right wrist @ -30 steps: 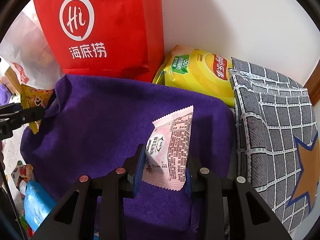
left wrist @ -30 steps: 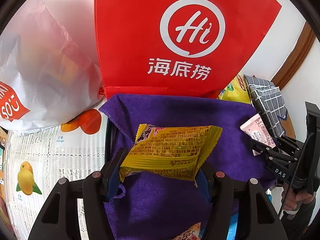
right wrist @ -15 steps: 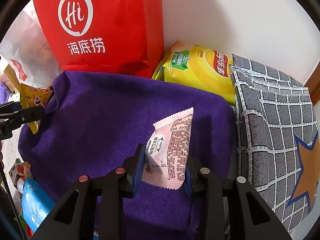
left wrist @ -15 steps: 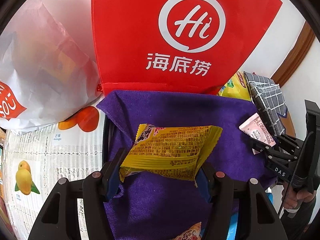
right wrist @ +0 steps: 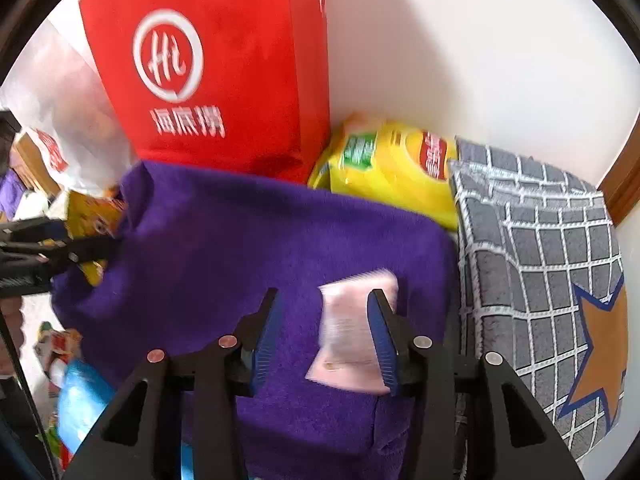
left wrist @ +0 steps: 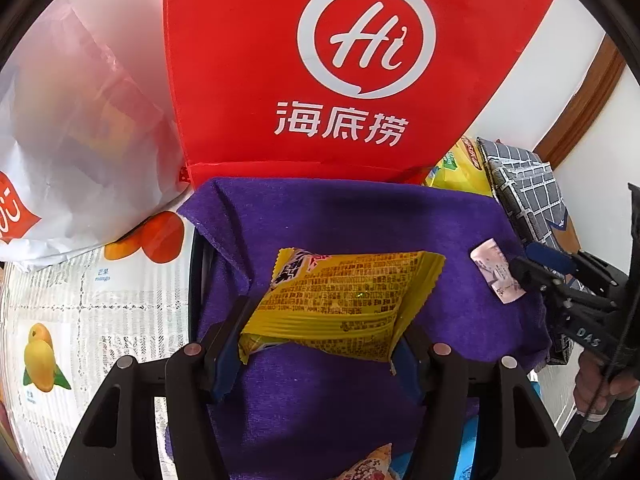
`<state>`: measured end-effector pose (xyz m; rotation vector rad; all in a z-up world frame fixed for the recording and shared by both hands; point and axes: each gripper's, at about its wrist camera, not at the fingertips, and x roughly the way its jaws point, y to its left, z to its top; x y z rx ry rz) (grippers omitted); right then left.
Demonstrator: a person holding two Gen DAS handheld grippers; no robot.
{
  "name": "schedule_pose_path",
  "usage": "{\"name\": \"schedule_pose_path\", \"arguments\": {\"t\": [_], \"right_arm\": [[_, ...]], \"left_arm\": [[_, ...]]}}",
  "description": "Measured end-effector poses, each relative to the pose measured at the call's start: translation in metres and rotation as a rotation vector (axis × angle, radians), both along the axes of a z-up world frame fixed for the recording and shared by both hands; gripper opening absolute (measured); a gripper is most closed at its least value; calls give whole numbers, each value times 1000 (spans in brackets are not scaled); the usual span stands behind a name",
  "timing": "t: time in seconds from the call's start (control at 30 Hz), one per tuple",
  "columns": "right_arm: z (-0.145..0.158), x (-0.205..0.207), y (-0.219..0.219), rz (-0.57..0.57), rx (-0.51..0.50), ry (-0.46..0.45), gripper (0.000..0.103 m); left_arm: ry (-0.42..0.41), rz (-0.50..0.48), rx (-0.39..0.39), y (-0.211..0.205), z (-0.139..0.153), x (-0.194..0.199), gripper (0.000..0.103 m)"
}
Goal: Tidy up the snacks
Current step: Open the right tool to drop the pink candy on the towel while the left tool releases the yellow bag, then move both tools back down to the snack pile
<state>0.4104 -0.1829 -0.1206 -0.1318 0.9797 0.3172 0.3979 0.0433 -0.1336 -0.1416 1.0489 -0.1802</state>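
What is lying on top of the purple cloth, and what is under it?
A pink packet lies on the purple cloth. A yellow packet is over it, in the left tongs. The cloth hides what it covers.

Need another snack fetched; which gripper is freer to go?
Right gripper: its fingers are opening off the pink snack sachet on the purple cloth. Left gripper grips the yellow snack packet.

The middle of the purple cloth (right wrist: 248, 240) lies bare, open to a reach from above. Behind it the red bag (right wrist: 224, 68) stands upright, a wall across the back. Right of the cloth, the yellow chip bag (right wrist: 392, 168) and the grey checked cushion (right wrist: 536, 248) crowd its edge. Left of the cloth, a white plastic bag (left wrist: 76, 128) bulges close.
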Motion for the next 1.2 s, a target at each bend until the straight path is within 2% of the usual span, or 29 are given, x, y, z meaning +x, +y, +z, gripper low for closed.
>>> {"name": "schedule_pose_path", "arguments": {"t": [0.37, 0.53, 0.87, 0.97, 1.2], "right_arm": [[18, -8, 3, -11, 26, -42, 46], [23, -13, 5, -16, 27, -57, 46], [49, -31, 5, -50, 25, -128, 47], [56, -44, 6, -62, 24, -157, 51], [72, -87, 2, -98, 51, -159, 51]], "left_arm": [[-9, -16, 5, -1, 5, -4, 64], [1, -12, 14, -2, 8, -3, 77], [-70, -2, -4, 3, 42, -19, 80], [-106, -3, 7, 0, 54, -26, 80], [-204, -9, 18, -2, 94, -50, 80]]}}
